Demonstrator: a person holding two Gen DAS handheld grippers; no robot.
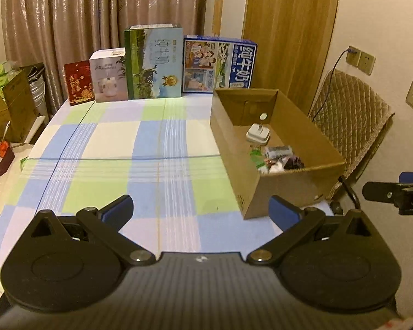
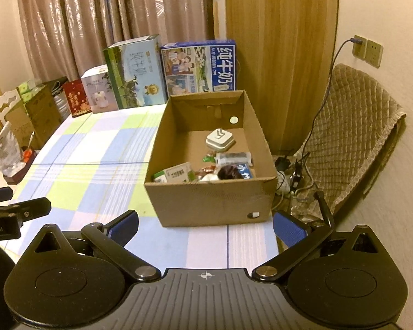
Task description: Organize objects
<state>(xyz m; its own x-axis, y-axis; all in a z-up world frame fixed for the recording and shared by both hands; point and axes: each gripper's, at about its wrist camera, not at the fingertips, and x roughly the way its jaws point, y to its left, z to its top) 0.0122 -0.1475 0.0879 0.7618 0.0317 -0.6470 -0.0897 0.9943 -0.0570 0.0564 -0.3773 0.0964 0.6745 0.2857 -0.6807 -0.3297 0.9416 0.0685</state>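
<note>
An open cardboard box (image 1: 314, 170) (image 2: 206, 200) stands on the right side of a table with a checked cloth (image 1: 118, 143) (image 2: 90, 165). Inside it lie a white plug adapter (image 1: 258, 134) (image 2: 219, 139), a small green-and-white carton (image 2: 179, 174), a dark round item (image 2: 228, 172) and several small packets. My left gripper (image 1: 202, 210) is open over the cloth, left of the box's near corner, with nothing between its fingers. My right gripper (image 2: 205, 227) is open in front of the box's near wall, also empty. Each gripper shows at the edge of the other's view.
Along the table's far edge stand a red box (image 1: 78, 82), a white box (image 1: 108, 75), a tall green milk carton (image 1: 154, 62) and a blue milk carton (image 1: 220, 64). A quilted chair (image 2: 352, 137) with cables beneath stands right of the table. Cardboard boxes (image 1: 8, 104) are stacked at left.
</note>
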